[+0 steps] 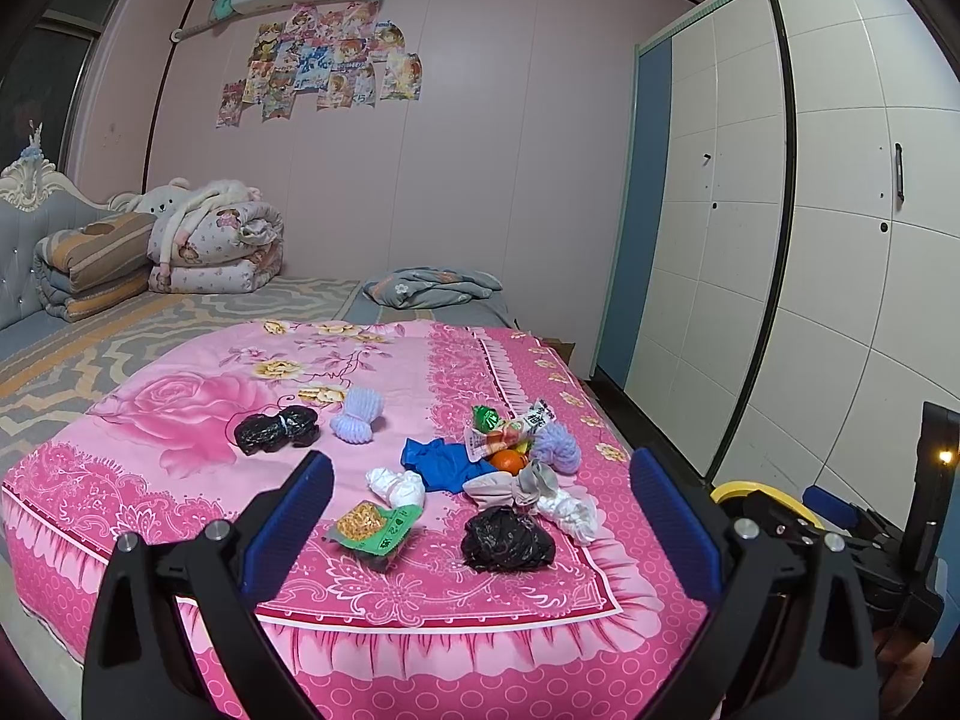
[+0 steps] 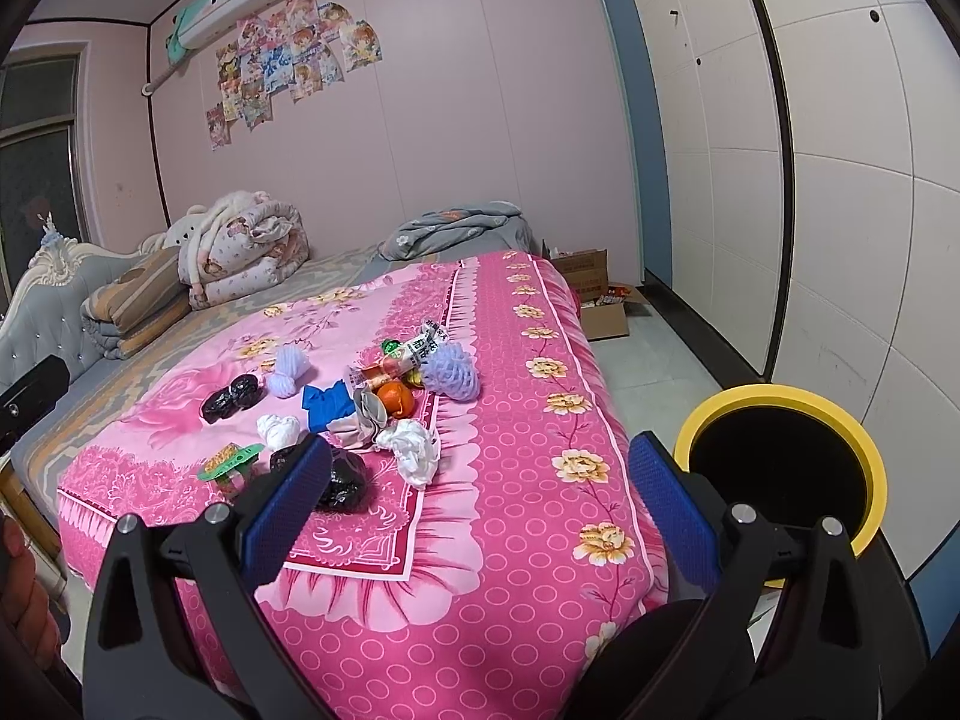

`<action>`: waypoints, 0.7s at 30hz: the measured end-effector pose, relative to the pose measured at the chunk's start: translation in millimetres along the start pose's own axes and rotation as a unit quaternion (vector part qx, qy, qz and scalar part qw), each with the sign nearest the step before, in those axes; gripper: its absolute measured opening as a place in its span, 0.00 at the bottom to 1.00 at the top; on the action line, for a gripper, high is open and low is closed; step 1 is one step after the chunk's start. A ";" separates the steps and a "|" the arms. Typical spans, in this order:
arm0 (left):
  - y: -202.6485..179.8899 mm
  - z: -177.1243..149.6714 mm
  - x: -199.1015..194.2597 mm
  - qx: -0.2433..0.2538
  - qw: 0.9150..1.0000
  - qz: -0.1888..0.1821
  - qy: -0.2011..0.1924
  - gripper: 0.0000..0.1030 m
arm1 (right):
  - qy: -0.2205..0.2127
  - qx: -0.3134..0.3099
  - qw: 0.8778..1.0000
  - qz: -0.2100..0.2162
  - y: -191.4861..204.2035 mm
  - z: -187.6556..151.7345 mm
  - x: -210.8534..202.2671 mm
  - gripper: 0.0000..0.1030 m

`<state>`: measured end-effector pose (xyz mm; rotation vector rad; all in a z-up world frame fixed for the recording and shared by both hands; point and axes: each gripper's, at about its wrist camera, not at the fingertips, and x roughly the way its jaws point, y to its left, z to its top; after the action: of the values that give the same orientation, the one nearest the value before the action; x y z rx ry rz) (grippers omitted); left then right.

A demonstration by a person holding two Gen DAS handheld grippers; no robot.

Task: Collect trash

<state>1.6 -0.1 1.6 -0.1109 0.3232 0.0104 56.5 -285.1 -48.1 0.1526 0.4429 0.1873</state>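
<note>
A: Where are we in the job?

B: At the start, I'd judge. The left hand-held gripper (image 1: 480, 516) hangs over the near end of the pink floral bedspread (image 1: 180, 480) with its blue pads wide apart and nothing between them. The right hand-held gripper (image 2: 480, 504) is the same: spread apart, empty.

A: And the trash?

B: All on the bed. Going left to right in the left wrist view: a crumpled black plastic bag tied in the middle (image 1: 276, 429), a pale lilac foam fruit net (image 1: 357, 414), a flattened green snack wrapper with an orange picture (image 1: 378, 528), a white crumpled tissue wad (image 1: 396, 487), a blue crumpled plastic piece (image 1: 444, 462), a second black crumpled plastic bag (image 1: 507, 540), an orange round fruit (image 1: 509, 461) under printed wrappers, another white tissue wad (image 1: 570, 513), and a second lilac foam net (image 1: 558, 447).

A: Is the orange trash?

B: Hard to tell; it may be whole fruit or only peel.

A: Where does it go?

B: The yellow-rimmed round bin with a black inside (image 2: 780, 468) stands on the floor just beside the bed's right edge.

A: Next move?

B: Probably lower a gripper onto the nearest piece, the green wrapper or the near black bag, pinch without catching the bedspread, then carry it right to the bin.
</note>
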 end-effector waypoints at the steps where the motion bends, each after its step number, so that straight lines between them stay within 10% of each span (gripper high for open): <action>1: 0.4 0.1 -0.2 0.000 1.000 -0.001 0.000 0.93 | 0.000 0.000 1.000 0.000 -0.2 0.1 0.2 0.92; 21: 2.7 -4.1 1.6 -0.003 1.000 -0.001 0.001 0.93 | 0.010 0.002 1.000 0.000 -0.3 -1.0 3.1 0.92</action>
<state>1.8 2.2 -3.0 -0.1179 0.3257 0.0088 58.8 -284.7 -50.4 0.1553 0.4623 0.1880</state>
